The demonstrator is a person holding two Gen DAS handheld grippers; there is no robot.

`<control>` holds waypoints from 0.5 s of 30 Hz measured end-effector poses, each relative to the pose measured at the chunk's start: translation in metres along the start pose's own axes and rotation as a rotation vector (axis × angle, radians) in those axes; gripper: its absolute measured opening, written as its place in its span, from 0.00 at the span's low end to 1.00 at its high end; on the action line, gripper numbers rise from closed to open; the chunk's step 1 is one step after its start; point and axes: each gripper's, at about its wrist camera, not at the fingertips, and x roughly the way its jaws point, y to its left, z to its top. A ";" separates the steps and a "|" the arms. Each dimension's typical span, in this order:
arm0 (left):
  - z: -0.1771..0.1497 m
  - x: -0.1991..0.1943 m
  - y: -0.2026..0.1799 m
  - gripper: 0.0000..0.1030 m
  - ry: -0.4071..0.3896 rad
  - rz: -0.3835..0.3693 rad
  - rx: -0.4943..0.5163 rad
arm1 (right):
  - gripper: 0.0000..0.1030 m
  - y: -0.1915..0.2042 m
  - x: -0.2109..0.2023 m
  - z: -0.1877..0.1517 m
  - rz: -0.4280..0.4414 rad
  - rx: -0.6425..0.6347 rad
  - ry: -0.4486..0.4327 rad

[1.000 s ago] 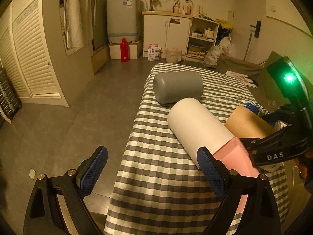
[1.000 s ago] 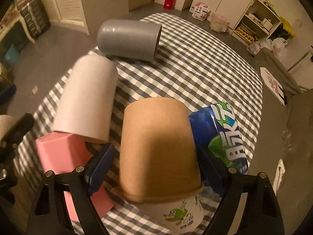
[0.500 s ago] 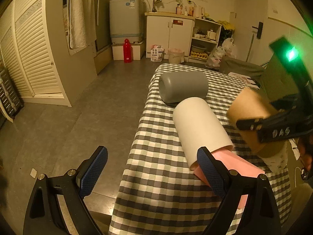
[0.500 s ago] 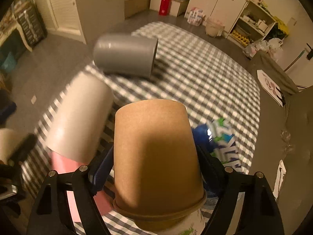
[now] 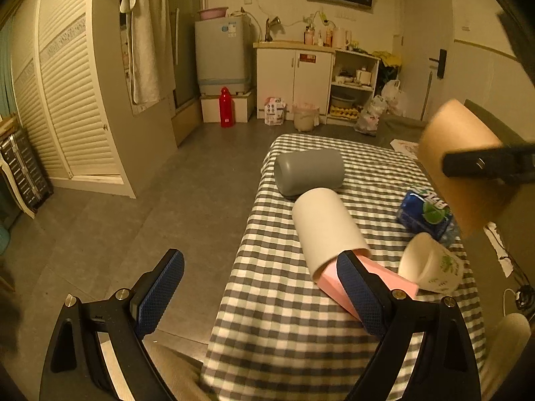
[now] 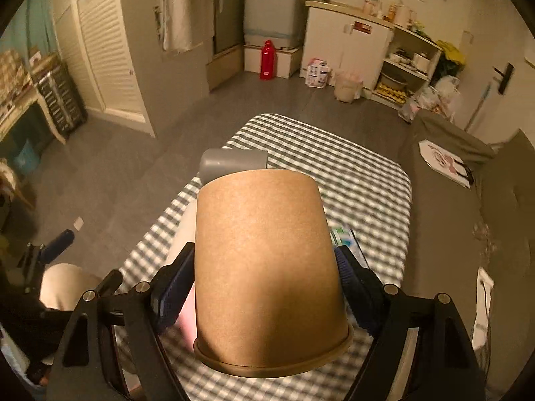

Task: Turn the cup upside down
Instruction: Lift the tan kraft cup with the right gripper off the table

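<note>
My right gripper (image 6: 264, 284) is shut on a brown paper cup (image 6: 267, 267) and holds it in the air above the checked table (image 6: 367, 180), the cup's base pointing away from the camera. The cup also shows in the left wrist view (image 5: 464, 163) at the right, high over the table. My left gripper (image 5: 260, 287) is open and empty at the table's near left edge (image 5: 267, 304). A white paper cup with a green print (image 5: 431, 267) lies tilted on the table.
A grey cup (image 5: 309, 172) and a white cylinder (image 5: 327, 227) lie on their sides. A pink box (image 5: 384, 277) and a blue packet (image 5: 424, 214) lie near them. Floor drops off to the left.
My right gripper has lifted the brown cup up off the table and tilted it; the white printed cup under it stays on the table. My left gripper stays open.
</note>
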 end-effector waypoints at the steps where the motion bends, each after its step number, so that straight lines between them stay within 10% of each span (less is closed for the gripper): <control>1: -0.002 -0.005 -0.001 0.92 -0.003 -0.003 -0.002 | 0.79 0.001 -0.007 -0.012 0.006 0.025 0.008; 15: -0.034 -0.032 -0.003 0.93 0.004 0.007 0.024 | 0.79 0.012 0.030 -0.125 0.044 0.260 0.201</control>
